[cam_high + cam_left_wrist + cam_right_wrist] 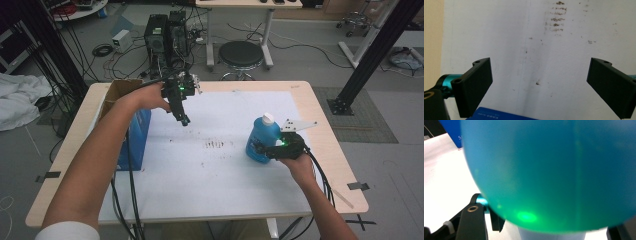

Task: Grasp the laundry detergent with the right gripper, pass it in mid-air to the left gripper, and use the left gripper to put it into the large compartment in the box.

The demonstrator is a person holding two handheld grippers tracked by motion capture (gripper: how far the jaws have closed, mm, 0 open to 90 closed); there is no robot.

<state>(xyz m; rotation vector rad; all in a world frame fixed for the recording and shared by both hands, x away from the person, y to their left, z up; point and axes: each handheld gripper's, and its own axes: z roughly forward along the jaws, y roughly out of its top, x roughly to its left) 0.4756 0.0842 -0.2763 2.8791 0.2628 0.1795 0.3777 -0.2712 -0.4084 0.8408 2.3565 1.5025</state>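
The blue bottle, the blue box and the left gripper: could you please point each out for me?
blue bottle [261, 140], high view, on its body below the white cap.
blue box [138, 132], high view, on its blue side wall.
left gripper [539, 82], left gripper view, midway between its open fingertips.

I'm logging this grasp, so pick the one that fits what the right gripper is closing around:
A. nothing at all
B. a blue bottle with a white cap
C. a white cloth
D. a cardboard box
B: in the high view the right gripper sits around the lower body of the upright blue bottle, whose blue wall looms right at its fingers in the right gripper view.
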